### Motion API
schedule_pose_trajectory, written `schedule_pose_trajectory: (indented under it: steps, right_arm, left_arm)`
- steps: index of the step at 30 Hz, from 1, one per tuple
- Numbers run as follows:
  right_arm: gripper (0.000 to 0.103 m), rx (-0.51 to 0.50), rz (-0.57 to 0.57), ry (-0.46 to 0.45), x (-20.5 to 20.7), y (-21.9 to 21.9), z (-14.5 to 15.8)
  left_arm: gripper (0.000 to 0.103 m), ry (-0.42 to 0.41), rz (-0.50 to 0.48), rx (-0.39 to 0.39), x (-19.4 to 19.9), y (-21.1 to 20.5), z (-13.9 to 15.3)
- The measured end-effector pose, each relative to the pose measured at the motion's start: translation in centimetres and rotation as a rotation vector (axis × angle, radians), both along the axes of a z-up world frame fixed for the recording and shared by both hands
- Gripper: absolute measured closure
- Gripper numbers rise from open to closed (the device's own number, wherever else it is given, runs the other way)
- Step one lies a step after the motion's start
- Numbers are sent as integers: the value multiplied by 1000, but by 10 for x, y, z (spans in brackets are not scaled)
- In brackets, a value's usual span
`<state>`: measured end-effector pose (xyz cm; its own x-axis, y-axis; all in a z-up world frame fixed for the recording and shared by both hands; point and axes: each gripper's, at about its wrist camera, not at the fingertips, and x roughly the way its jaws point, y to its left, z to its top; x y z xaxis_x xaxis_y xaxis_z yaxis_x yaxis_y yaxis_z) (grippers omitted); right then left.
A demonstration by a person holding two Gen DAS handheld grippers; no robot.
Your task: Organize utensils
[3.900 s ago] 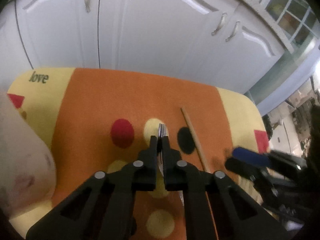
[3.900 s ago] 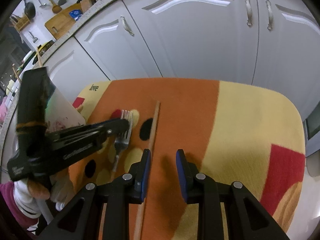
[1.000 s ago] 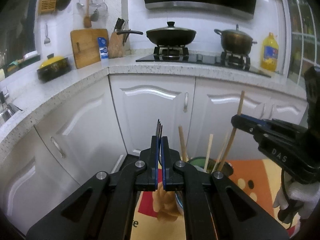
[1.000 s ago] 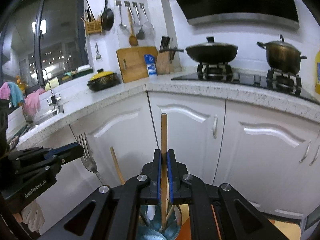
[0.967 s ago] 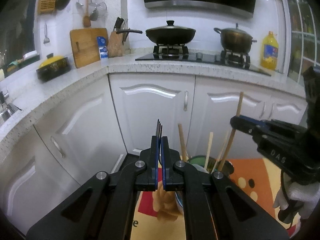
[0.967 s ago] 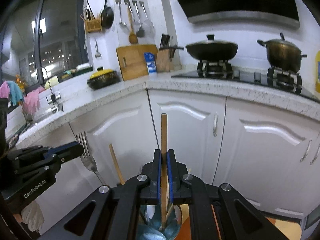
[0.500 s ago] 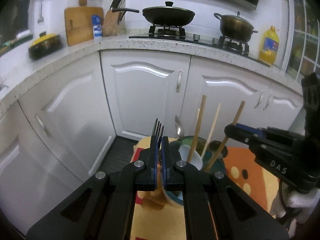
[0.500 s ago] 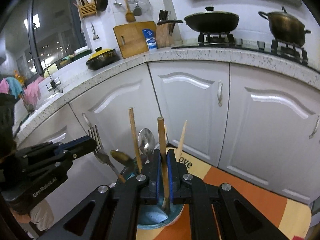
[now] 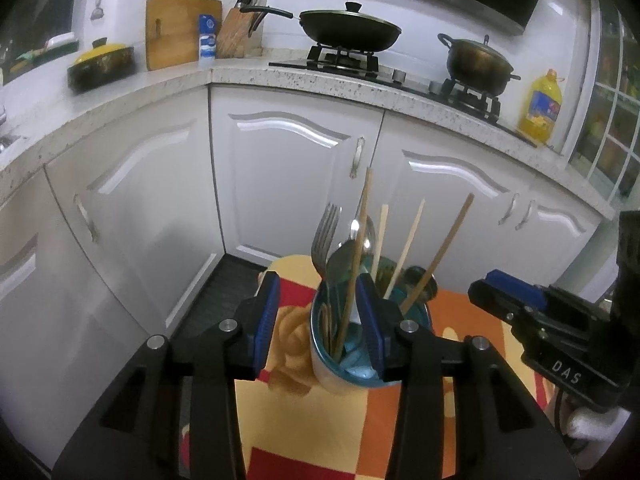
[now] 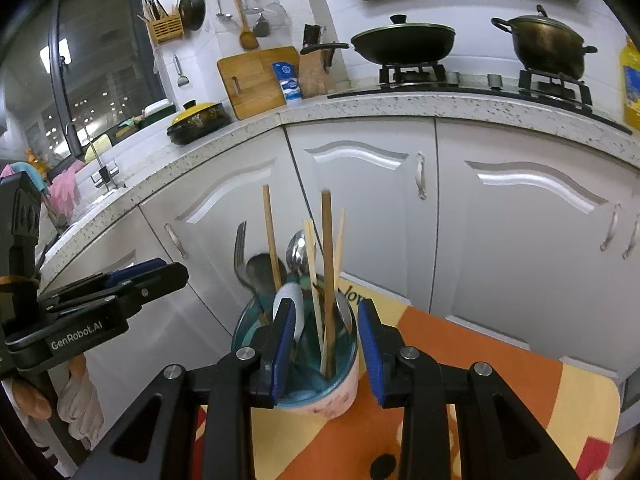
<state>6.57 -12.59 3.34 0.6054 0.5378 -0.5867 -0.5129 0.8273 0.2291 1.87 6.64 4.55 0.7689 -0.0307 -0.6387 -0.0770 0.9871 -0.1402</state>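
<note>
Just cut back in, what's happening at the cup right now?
A person with a tool in each hand is loading utensils into the cup on the patterned cloth. The left tool is opening and the fork stands free in the cup, with nothing pressed between its pads. The right tool is opening too; the brown wooden chopstick stands in the cup between its jaws, untouched. Spoons and other chopsticks are already in there.

Crowded above the cup (image 10: 336,396): upright fork (image 9: 325,236), spoons (image 10: 298,254) and wooden chopsticks (image 10: 327,264) fill its mouth. Open room right of it over the orange cloth (image 10: 472,360). Blocked far side by white cabinet doors (image 10: 360,208).
</note>
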Motion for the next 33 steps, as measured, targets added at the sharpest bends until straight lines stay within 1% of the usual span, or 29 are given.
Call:
schedule_pose_trajectory:
  steps: [3,13,22,33]
  right_arm:
    - [66,-11,-29,8,-8,-2,-4]
    - [65,-38,-103,48,-29,-3,-16]
    - [63,-52,-150,49,-43,-8,-12]
    - [63,-58,-160,28,-53,-5,-2]
  left_arm:
    - [65,14,4,-6,-4,-5,-3]
    - [65,19,4,6,-20,-24,-10]
    - [65,36,8,2,-29,-30,-10]
    - [65,17,4,28,-39,-36,-5]
